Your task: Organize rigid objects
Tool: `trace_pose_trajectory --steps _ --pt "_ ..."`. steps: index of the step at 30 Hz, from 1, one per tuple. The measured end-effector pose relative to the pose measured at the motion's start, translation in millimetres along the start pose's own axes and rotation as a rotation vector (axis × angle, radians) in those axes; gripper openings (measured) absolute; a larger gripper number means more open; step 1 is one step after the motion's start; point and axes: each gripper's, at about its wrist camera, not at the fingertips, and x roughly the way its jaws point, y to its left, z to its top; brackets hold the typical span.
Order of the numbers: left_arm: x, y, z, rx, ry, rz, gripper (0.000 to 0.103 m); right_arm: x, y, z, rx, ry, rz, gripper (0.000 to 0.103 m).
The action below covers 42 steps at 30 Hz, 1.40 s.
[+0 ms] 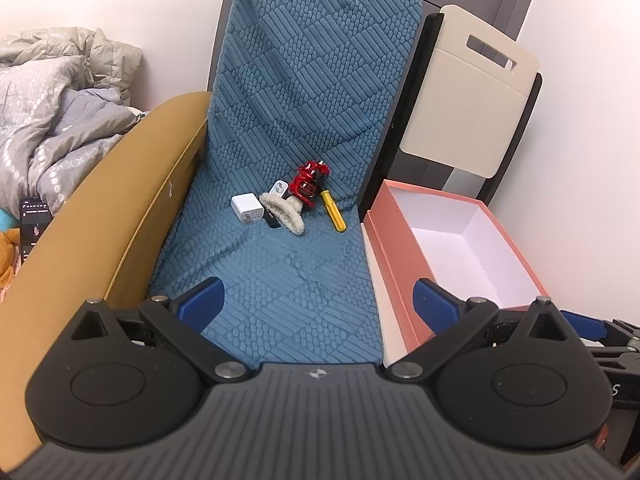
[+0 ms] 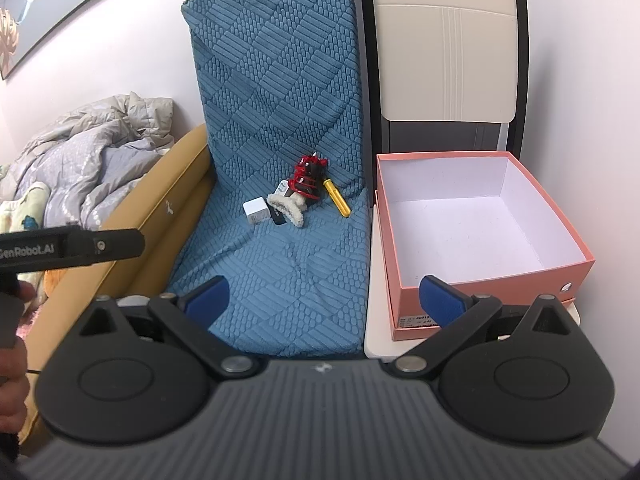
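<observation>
A small pile lies at the back of the blue chair seat (image 1: 280, 272): a white charger cube (image 1: 247, 208), a fuzzy beige clip (image 1: 285, 213), a small black item (image 1: 271, 219), a red and black spring part (image 1: 310, 184) and a yellow tool (image 1: 334, 212). The same pile shows in the right wrist view: the charger (image 2: 255, 210), the red part (image 2: 307, 180), the yellow tool (image 2: 338, 198). An open pink box (image 1: 460, 240) (image 2: 480, 224) with a white inside stands right of the seat. My left gripper (image 1: 316, 296) and right gripper (image 2: 324, 296) are open, empty, near the seat's front edge.
A tan bed footboard (image 1: 120, 208) runs along the seat's left, with crumpled grey bedding (image 1: 52, 120) and a phone (image 1: 34, 224) behind it. A cream folding chair (image 2: 444, 44) carries the box. The left gripper's body (image 2: 72, 248) shows at the left of the right wrist view.
</observation>
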Motion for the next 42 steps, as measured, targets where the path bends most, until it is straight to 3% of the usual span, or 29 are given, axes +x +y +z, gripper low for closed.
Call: trace_pose_trajectory --steps 42 --pt "10 0 -7 -0.018 0.001 -0.004 0.102 4 1 -7 0.004 0.026 -0.006 0.103"
